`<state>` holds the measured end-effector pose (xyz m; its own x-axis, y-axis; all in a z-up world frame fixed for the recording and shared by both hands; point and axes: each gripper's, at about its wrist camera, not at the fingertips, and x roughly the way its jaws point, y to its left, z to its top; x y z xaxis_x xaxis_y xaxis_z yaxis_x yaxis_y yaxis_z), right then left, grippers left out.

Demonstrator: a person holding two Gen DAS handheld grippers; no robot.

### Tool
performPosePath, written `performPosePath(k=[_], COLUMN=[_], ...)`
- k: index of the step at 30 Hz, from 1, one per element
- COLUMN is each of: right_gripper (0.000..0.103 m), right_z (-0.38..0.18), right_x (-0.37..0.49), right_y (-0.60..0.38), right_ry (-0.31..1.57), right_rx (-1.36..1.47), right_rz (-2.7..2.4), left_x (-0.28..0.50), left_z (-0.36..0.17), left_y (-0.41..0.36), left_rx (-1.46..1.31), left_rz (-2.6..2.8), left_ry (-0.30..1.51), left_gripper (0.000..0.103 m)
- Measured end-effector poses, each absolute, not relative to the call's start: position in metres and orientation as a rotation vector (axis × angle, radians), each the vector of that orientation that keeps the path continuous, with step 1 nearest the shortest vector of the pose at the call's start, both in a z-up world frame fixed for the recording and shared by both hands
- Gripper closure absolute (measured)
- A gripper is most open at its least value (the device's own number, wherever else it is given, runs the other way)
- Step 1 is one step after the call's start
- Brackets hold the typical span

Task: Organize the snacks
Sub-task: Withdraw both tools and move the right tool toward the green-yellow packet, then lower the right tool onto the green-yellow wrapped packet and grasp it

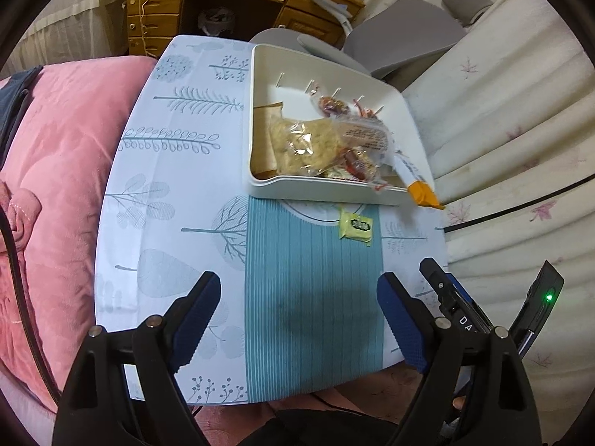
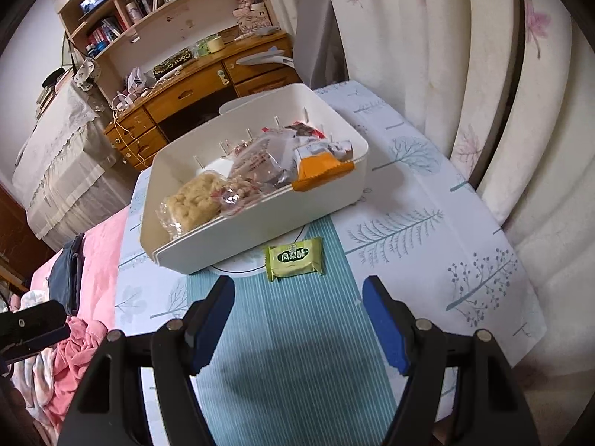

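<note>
Most of the snacks already lie in the white box (image 2: 260, 219) on the surface (image 2: 427, 200): a rice cake (image 2: 193, 204), clear-wrapped sweets and an orange-ended packet (image 2: 319, 171) that hangs over the box's rim. One yellow-green packet (image 2: 293, 259) is left out, flat on the blue stripe just beside the box's near wall. The left gripper (image 1: 297, 319) and right gripper (image 2: 297, 323) both hover short of it with fingers apart and nothing held, so I judge the task nearly done.
</note>
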<state>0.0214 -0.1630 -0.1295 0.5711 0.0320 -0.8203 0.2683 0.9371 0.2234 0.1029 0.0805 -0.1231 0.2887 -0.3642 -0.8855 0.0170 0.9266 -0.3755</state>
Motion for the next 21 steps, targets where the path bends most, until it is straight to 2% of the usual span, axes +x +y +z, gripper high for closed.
performPosePath(k=[21], right_gripper=[0.031], right_z=[-0.220], right_x=[0.101], right_y=[-0.154], right_ry=[1.181], right_rx=[0.236], right_rz=[-0.067], left_x=[0.131], left_z=[-0.164], left_y=[0.059], left_rx=[-0.298], left_rz=[-0.033], left_ry=[1.366], left_gripper=[0.018])
